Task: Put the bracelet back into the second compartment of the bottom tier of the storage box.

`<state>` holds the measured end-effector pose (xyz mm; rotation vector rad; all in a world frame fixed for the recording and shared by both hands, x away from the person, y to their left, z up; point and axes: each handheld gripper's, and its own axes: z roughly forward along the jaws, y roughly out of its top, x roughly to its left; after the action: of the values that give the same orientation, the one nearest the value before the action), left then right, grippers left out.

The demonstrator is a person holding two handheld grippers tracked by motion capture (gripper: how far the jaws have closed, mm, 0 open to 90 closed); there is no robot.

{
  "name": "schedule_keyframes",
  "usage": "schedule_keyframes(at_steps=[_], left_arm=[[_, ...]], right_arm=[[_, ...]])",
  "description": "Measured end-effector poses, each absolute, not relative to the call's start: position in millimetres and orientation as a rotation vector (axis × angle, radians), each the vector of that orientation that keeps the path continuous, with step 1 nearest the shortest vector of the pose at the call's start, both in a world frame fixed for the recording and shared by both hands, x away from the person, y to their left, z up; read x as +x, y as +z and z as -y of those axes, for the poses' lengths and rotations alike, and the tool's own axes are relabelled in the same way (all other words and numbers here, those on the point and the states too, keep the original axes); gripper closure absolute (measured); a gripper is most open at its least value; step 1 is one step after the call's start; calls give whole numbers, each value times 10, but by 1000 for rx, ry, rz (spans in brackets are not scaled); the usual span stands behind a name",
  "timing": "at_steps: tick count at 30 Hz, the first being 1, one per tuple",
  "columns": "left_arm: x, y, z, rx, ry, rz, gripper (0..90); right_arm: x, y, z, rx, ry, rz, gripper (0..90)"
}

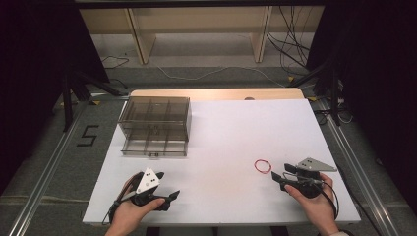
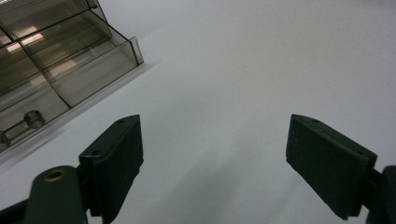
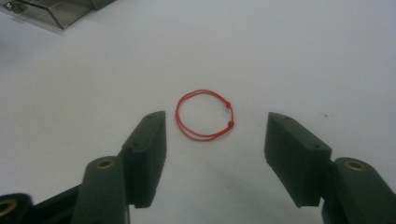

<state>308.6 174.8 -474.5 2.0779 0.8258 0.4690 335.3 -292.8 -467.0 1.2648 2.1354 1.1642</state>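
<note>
Your left hand-held gripper (image 1: pixel 169 195) and right hand-held gripper (image 1: pixel 280 173) are black, with brass screw holes, grey triangular plates and trailing cables.

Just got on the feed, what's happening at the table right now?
A person holds a gripper in each hand over a white table. The right gripper is open and aimed at a red string loop lying flat on the table just ahead of its jaws, not yet touching it. The left gripper is also open, holding nothing, near the table's front left. A clear compartment box sits at the far left, apart from both grippers.
</note>
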Motion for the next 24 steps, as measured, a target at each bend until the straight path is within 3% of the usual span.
schedule_keyframes(at_steps=[5,24], left_arm=[[3084,-4747,-1727,2087,471,-813,188],[3091,-4754,-1728,2084,474,-814,190]], right_arm=[[3498,-4676,2920,1265,1125,-2146,523],[3849,-4748,2772,1252,990,-2240,674]])
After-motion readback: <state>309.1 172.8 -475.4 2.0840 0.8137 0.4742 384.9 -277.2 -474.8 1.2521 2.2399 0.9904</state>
